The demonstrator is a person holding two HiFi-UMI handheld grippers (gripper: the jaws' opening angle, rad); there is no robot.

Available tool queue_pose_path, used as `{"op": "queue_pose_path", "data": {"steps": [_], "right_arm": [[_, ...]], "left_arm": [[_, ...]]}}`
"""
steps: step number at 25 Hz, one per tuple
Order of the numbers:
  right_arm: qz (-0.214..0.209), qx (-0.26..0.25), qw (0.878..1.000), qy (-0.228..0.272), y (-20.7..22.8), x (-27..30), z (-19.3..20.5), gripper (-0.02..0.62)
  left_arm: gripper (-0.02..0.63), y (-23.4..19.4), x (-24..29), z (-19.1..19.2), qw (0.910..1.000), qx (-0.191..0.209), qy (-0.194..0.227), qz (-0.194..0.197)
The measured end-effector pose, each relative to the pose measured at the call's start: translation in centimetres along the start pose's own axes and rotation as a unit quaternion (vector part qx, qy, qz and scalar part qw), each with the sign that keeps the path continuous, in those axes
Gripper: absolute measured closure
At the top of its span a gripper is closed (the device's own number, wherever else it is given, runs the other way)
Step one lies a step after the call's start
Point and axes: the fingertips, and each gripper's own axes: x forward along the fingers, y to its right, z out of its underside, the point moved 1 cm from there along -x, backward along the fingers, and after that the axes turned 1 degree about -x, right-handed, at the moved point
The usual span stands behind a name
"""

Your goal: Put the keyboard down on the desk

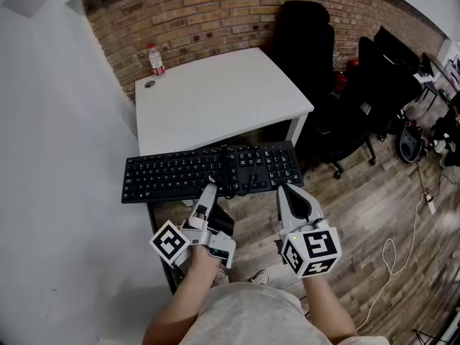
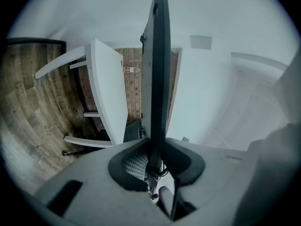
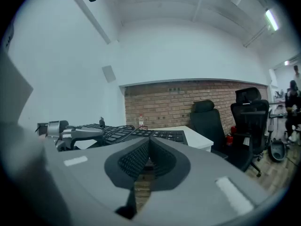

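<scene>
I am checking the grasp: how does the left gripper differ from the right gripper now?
The left gripper has its jaws clamped on the keyboard; the right gripper has its jaws shut together, empty. The left gripper is rolled onto its side; the right gripper stands upright. Both point towards the white desk.

Showing a white desk (image 1: 223, 95) standing in a corner, with its far edge close by a brick wall (image 1: 215, 9) and its left side running along a pale wall (image 1: 50, 121). Carrying a plastic bottle (image 1: 155, 60), standing upright near the far left corner, and a small round grey cap (image 1: 149, 84) sitting just in front of that bottle by the left edge. Resting on a wood-plank floor (image 1: 359, 185). Bearing, on that floor to the right of the desk, black office chairs (image 1: 310, 45) standing close together and, nearer the camera, a white cable (image 1: 394, 261) lying in loose loops.
</scene>
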Motion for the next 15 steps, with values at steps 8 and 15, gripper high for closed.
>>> {"op": "queue_pose_path", "data": {"steps": [8, 15], "right_arm": [[-0.001, 0.016, 1.000, 0.005, 1.3, -0.5, 0.6, 0.586], [-0.012, 0.017, 1.000, 0.008, 3.7, -1.9, 0.5, 0.586]], "left_arm": [[0.535, -0.8, 0.0, 1.2, 1.0000, 0.000, 0.003, -0.005], [0.535, -1.0, 0.8, 3.8, 0.9999, 0.001, 0.014, -0.007]]}}
